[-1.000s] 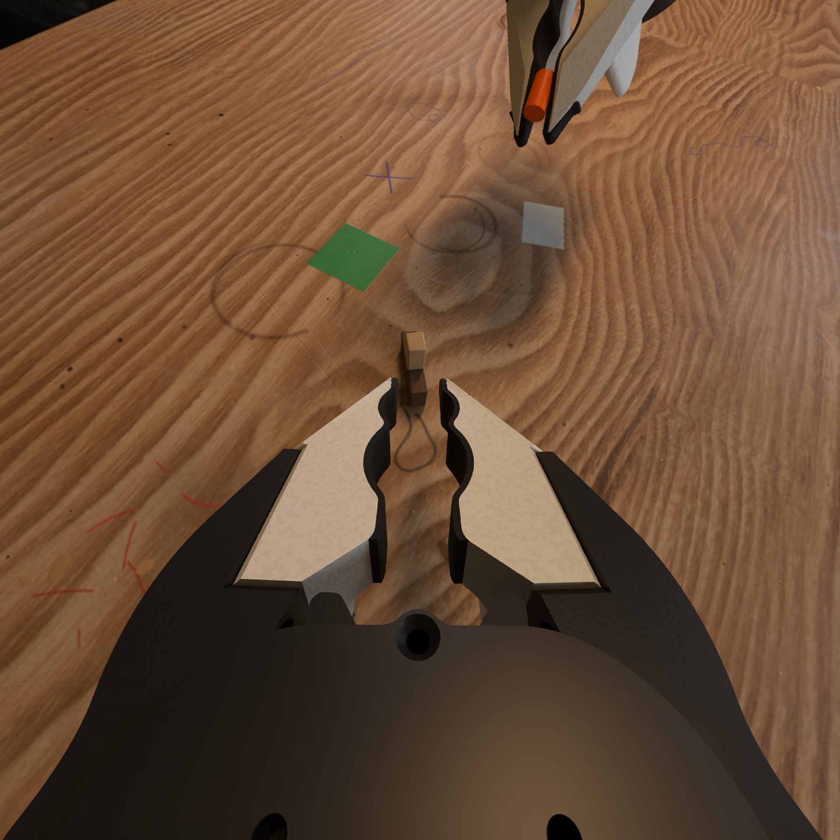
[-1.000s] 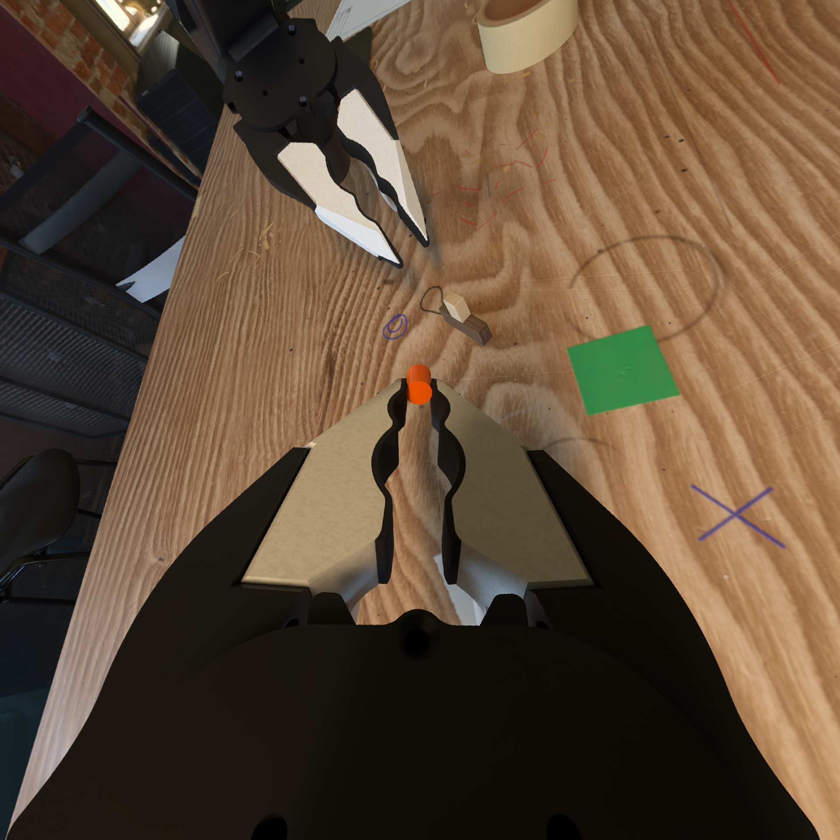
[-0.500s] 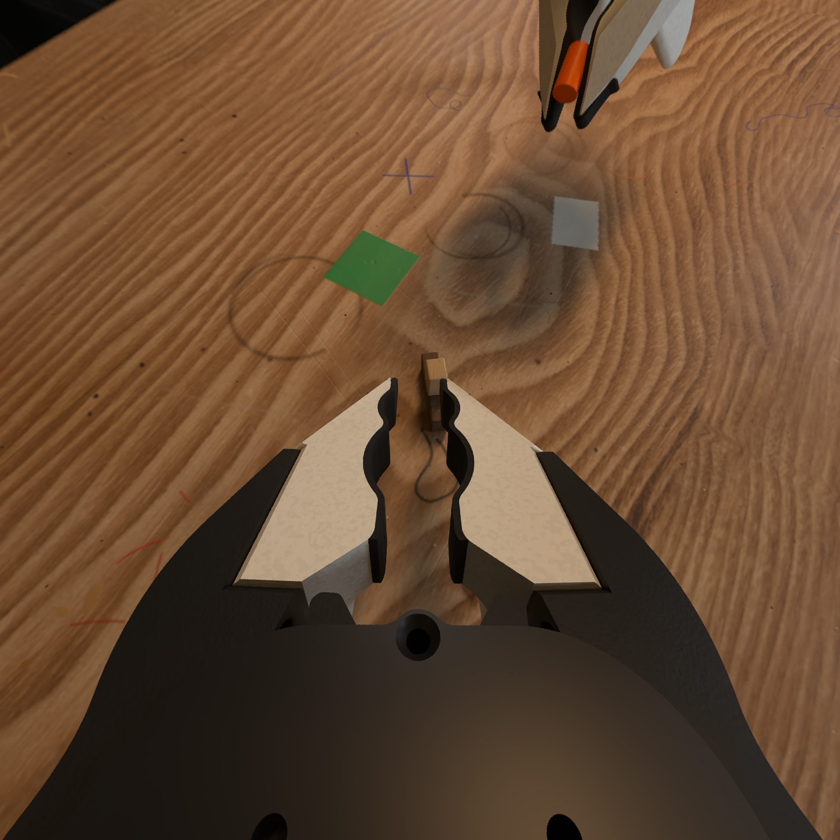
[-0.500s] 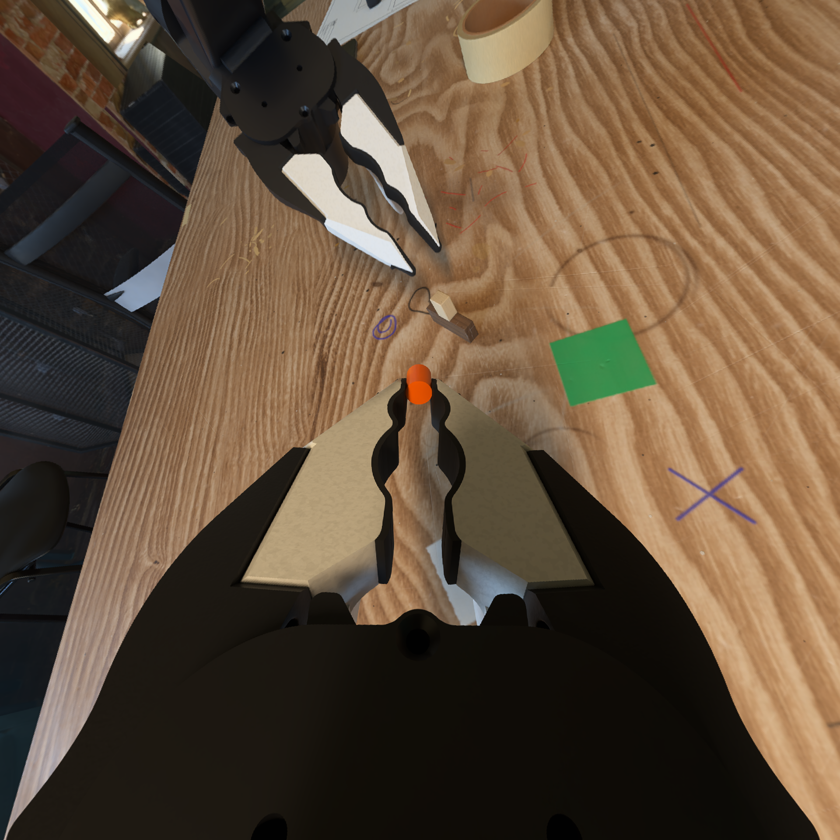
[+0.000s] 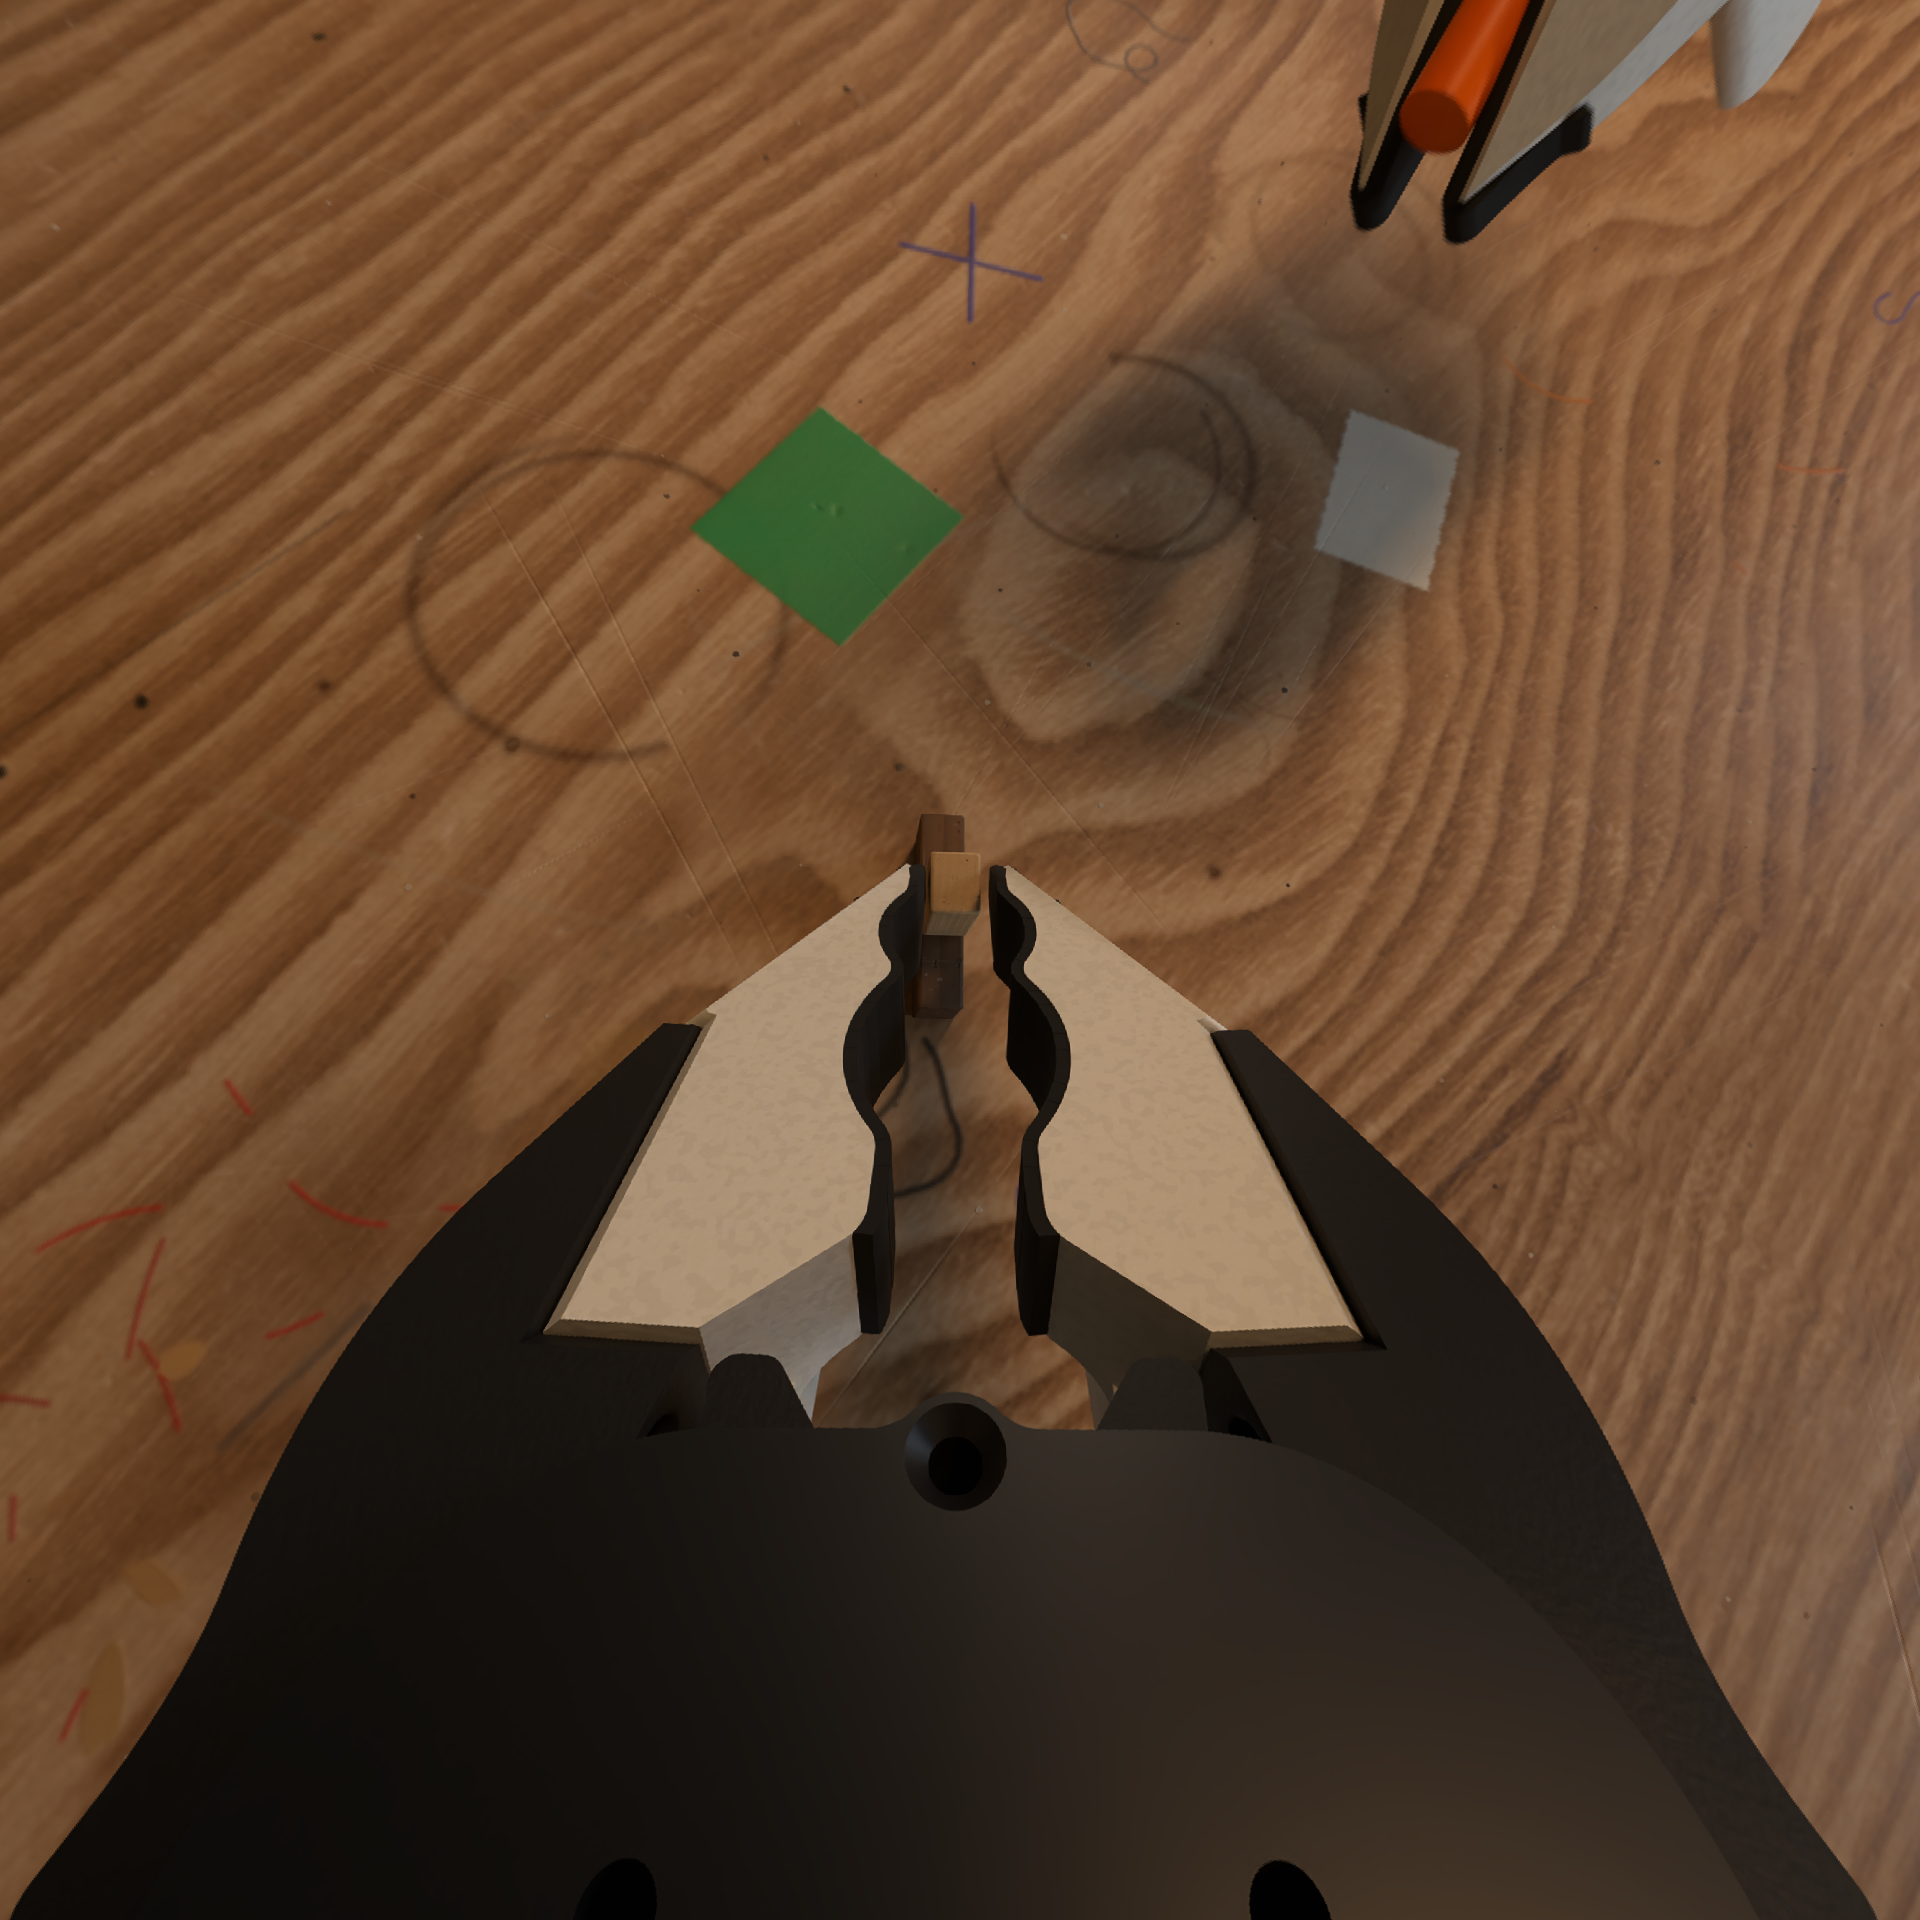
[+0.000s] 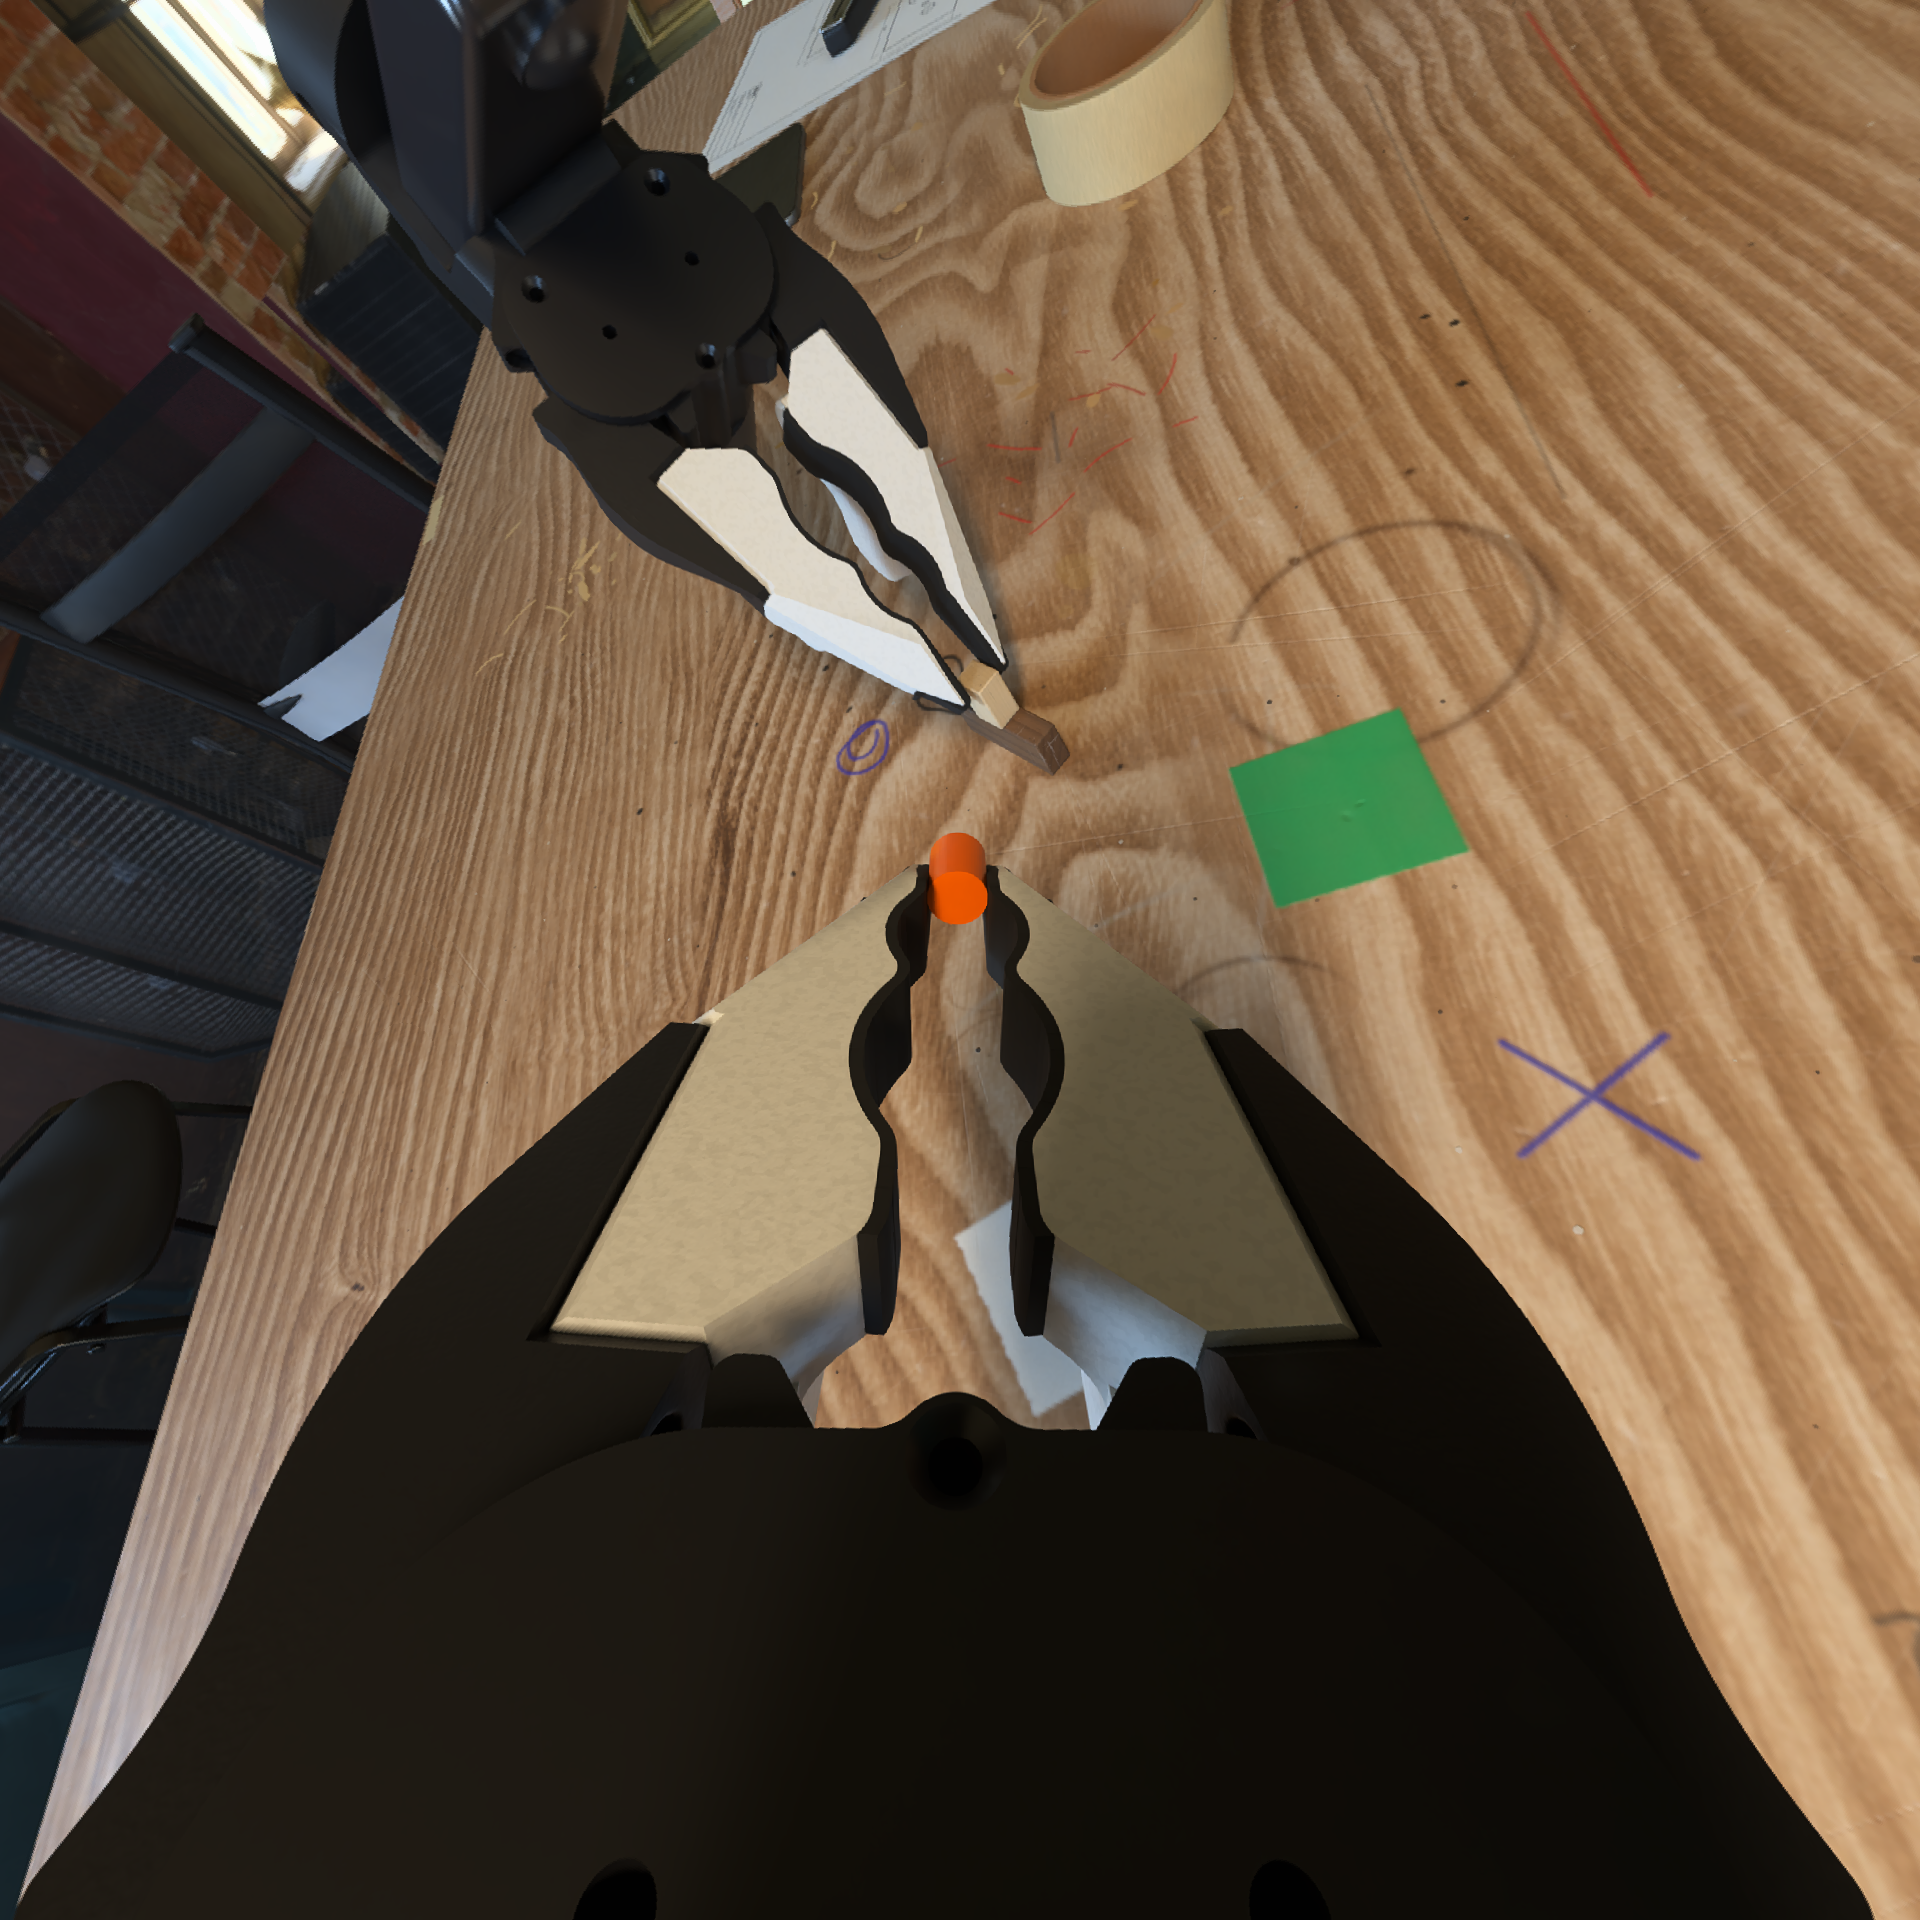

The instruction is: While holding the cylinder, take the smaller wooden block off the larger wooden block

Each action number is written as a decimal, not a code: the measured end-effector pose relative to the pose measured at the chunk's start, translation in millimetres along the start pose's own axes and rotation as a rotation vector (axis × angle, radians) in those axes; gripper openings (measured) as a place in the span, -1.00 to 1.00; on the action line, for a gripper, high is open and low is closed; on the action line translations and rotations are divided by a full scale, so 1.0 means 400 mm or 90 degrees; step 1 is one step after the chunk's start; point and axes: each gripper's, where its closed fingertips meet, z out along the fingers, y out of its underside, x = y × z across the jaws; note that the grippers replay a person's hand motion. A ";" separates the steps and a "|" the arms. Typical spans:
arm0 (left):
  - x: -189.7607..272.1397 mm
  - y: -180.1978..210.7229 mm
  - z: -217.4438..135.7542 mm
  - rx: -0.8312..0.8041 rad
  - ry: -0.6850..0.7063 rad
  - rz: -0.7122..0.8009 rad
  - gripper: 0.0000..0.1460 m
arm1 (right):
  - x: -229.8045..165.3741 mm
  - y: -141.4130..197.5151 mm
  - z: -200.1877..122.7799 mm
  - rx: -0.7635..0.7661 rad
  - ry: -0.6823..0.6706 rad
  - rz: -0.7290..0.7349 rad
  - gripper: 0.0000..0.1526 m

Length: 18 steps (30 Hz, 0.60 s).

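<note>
The smaller light wooden block lies on top of the larger dark wooden block on the table. My left gripper is open and low, with its fingertips on either side of the light block and a thin gap on the right. The right wrist view shows the left gripper at the light block, with the dark block sticking out beyond it. My right gripper is shut on the orange cylinder and holds it above the table. The left wrist view shows the right gripper and cylinder at the top right.
A green square and a white square lie flat beyond the blocks. A tape roll and papers are at the far end. The table edge runs on the left, with chairs beyond it.
My left gripper has moved forward and down, so the light block now sits between its fingertips. The right gripper still holds the cylinder and has shifted only a little.
</note>
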 end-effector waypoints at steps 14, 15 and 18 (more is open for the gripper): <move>-0.006 0.012 0.019 -0.026 -0.009 -0.005 -0.88 | -0.001 -0.002 -0.006 0.005 -0.001 -0.001 -0.88; -0.008 0.012 0.018 -0.026 -0.012 -0.007 -0.88 | -0.002 -0.002 -0.006 0.004 -0.001 -0.001 -0.88; -0.012 0.016 0.014 -0.022 -0.020 -0.021 -0.87 | -0.002 -0.003 -0.006 0.005 -0.001 -0.001 -0.88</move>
